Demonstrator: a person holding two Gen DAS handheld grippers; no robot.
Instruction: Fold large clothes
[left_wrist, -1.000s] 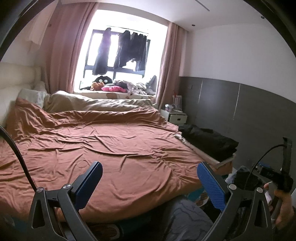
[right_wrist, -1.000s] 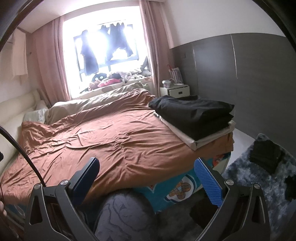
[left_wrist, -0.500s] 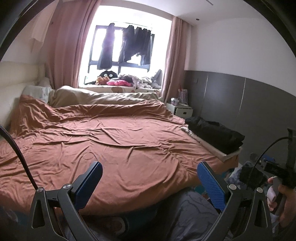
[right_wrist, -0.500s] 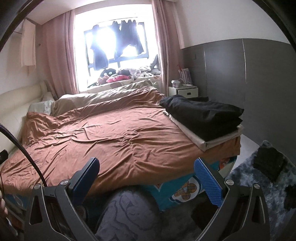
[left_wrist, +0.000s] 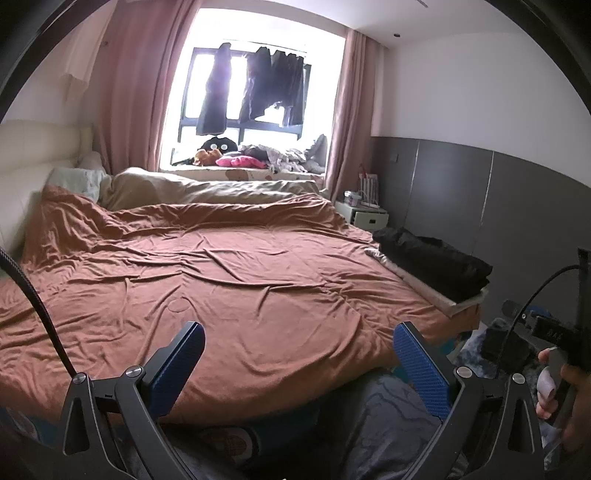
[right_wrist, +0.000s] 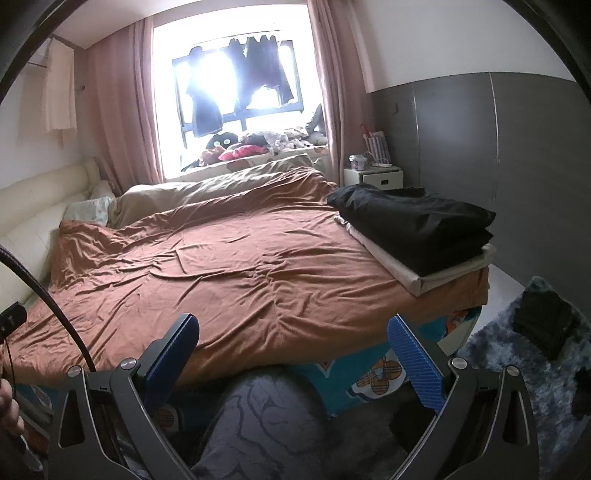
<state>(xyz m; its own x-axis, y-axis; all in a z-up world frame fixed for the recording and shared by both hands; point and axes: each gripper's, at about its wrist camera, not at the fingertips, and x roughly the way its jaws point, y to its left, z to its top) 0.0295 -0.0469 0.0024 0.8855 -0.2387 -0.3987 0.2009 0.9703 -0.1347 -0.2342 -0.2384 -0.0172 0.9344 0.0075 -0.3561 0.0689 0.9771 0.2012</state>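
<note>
A folded black garment (right_wrist: 413, 221) lies on a folded cream one (right_wrist: 436, 273) at the bed's right front corner; the pile also shows in the left wrist view (left_wrist: 432, 262). A rust-brown duvet (left_wrist: 221, 280) covers the bed (right_wrist: 236, 266). My left gripper (left_wrist: 299, 350) is open and empty, held above the bed's foot edge. My right gripper (right_wrist: 293, 349) is open and empty, also at the foot edge, left of the pile. A dark garment (right_wrist: 546, 325) lies on the grey rug (right_wrist: 517, 354).
The person's knee in grey patterned trousers (right_wrist: 266, 417) is below the grippers. A white nightstand (right_wrist: 373, 177) stands by the grey wall. Clothes hang at the window (left_wrist: 255, 85); toys and laundry lie on the sill (left_wrist: 255, 160). A cream headboard (right_wrist: 37, 206) is at left.
Both views have tilted and lifted slightly, so the bed sits lower in frame and more of the window shows. Both grippers stay open and empty.
</note>
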